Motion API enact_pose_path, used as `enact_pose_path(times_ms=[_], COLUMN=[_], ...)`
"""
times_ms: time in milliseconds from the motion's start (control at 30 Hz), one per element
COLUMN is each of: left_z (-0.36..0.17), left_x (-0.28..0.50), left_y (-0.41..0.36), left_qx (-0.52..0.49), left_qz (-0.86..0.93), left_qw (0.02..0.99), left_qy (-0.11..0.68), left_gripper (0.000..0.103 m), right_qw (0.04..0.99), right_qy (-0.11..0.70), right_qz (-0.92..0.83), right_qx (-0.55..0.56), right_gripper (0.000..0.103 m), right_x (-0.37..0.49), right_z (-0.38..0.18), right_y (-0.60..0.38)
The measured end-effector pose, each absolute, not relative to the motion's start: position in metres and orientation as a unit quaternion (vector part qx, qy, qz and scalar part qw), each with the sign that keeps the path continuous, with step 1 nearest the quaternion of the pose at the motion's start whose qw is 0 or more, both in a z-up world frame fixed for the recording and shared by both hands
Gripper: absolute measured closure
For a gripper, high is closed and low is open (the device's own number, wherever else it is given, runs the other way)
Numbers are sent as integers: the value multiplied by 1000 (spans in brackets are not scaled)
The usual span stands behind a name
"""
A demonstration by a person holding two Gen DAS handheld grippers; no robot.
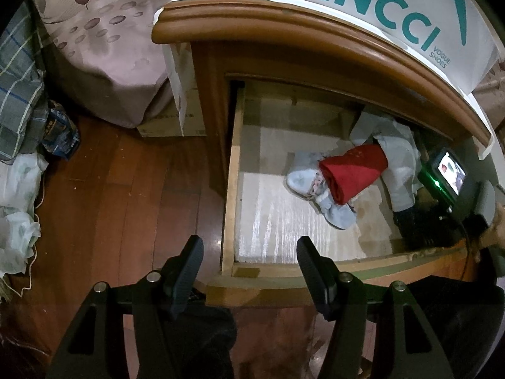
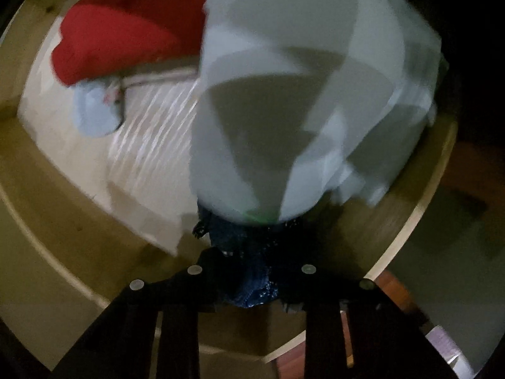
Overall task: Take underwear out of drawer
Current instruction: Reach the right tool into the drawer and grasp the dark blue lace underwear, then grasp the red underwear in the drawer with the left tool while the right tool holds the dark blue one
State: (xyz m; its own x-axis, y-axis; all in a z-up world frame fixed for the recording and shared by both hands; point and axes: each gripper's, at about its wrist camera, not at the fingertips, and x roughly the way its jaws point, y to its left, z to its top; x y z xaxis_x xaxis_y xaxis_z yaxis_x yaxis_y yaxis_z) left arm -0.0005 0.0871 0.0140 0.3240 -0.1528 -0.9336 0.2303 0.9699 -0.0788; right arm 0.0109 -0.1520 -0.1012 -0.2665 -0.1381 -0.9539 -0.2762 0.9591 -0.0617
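A dark red-brown wooden floor (image 1: pixel 104 189) runs beside a bed draped in a mauve patterned cover (image 1: pixel 104 50), and a wooden nightstand (image 1: pixel 284 38) stands against it with a white shoe box (image 1: pixel 378 15) printed in teal letters on top. Its drawer (image 1: pixel 228 195) is pulled open, lined with pale, glossy paper.

Inside, toward the right half, lies a small heap of clothing. A red folded garment (image 1: pixel 353 170) rests on top of a light blue piece (image 1: pixel 303 183) with a small printed patch. Just beside them, at the drawer's right side, a pale grey-white pair of underwear (image 1: pixel 397 154) is stretched upward out of the heap. In the right wrist view it fills most of the frame, soft, creased and blurred, with darker shadowed folds.

The right gripper (image 1: pixel 407 221) is clamped on the lower end of that pale underwear, its dark fingers pinched together with cloth bunched between them. Its small screen glows at the drawer's right edge.

The left gripper (image 1: pixel 249 271) hovers over the drawer's front left corner, its two black fingers (image 1: pixel 186 271) spread wide and holding nothing.
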Motion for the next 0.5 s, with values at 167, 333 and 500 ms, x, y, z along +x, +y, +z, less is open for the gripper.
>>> enact_pose_path(times_ms=[167, 333, 500], left_z=[14, 14, 15], left_x=[-1, 1, 1], left_y=[85, 71, 40], left_qx=[43, 78, 171], left_qz=[-118, -131, -154], left_qw=[815, 817, 819], left_qy=[565, 557, 525], left_gripper=[40, 40, 40], right_qw=[614, 651, 674], right_qy=[782, 757, 738], right_qz=[46, 39, 28], right_qx=[-94, -30, -7], right_gripper=[81, 81, 81], right_x=[-2, -11, -21], right_z=[-83, -55, -34], right_y=[-155, -165, -168])
